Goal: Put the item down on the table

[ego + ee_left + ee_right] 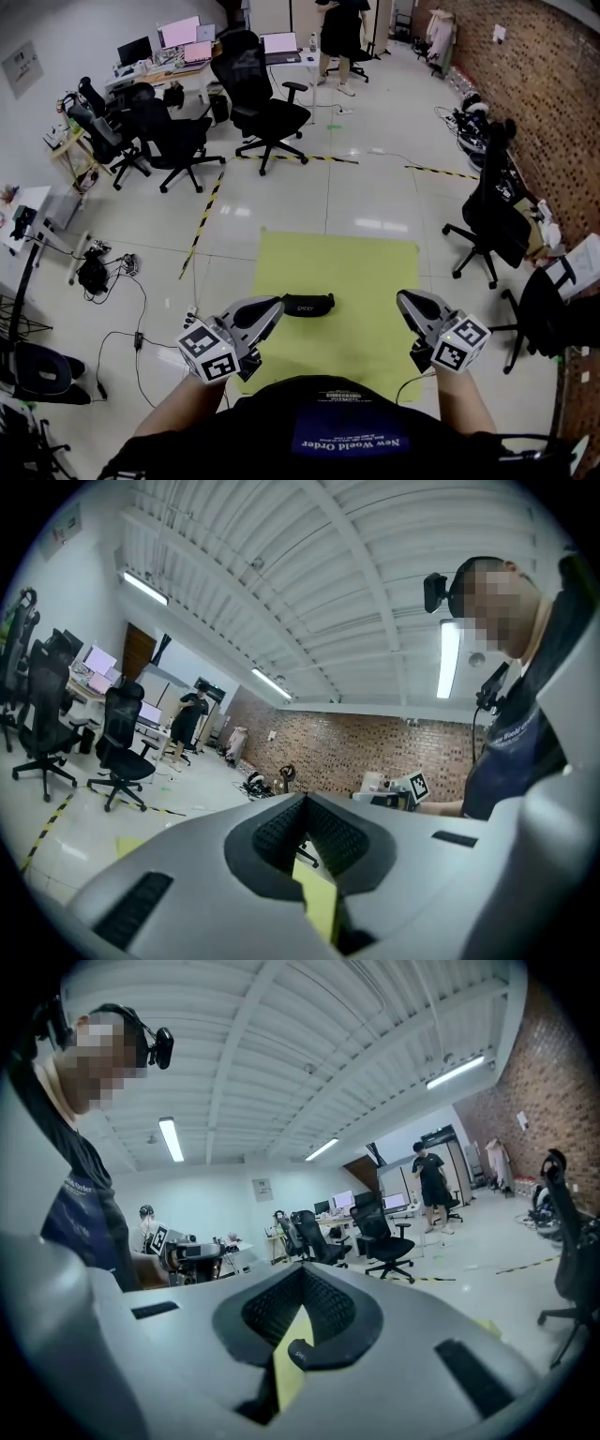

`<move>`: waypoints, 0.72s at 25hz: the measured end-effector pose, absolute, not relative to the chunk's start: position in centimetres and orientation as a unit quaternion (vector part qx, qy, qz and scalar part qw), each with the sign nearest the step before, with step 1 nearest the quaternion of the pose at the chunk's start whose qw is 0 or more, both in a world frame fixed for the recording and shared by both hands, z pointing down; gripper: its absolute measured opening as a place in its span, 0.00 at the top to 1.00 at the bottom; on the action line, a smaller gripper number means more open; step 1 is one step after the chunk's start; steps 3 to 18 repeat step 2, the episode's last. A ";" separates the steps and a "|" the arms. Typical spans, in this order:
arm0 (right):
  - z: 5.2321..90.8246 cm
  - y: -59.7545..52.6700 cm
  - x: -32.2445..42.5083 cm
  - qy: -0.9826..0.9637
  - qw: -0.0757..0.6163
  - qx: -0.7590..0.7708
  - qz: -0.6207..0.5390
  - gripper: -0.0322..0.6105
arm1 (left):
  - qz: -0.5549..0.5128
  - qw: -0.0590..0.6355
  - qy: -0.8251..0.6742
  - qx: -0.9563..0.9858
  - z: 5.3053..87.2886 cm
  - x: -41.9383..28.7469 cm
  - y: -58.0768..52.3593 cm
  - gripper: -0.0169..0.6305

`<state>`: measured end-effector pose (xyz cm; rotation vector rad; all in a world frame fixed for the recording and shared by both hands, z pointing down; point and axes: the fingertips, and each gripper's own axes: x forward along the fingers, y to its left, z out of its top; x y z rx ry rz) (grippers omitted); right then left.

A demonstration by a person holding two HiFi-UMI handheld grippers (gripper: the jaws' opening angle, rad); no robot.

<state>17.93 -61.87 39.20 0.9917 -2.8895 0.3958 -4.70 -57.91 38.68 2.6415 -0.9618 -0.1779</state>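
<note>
A long black pouch [307, 304] lies flat on the yellow-green table top [356, 267], near its front middle. My left gripper [275, 309] is level and shut with nothing in it, its tips just left of the pouch's end; I cannot tell if they touch. My right gripper [405, 302] is also shut and empty, a hand's width to the right of the pouch. In the left gripper view the ribbed pads [281, 829] meet. In the right gripper view part of the pouch [314, 1354] shows below the closed jaws.
Black office chairs [267, 108] stand on the glossy floor beyond the table, with another chair [492, 216] at the right by the brick wall. Desks with monitors [178, 42] are at the far left. A person [339, 37] stands at the back.
</note>
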 end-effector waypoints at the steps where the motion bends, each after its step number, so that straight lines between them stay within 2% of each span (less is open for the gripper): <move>1: 39.0 -61.9 17.7 -0.938 0.031 0.321 0.128 0.97 | -0.062 0.162 -0.337 0.925 38.5 -4.9 -58.0 0.96; 18: 38.9 -62.0 17.5 -0.938 0.032 0.320 0.128 0.97 | -0.063 0.162 -0.337 0.925 38.4 -5.1 -58.0 0.96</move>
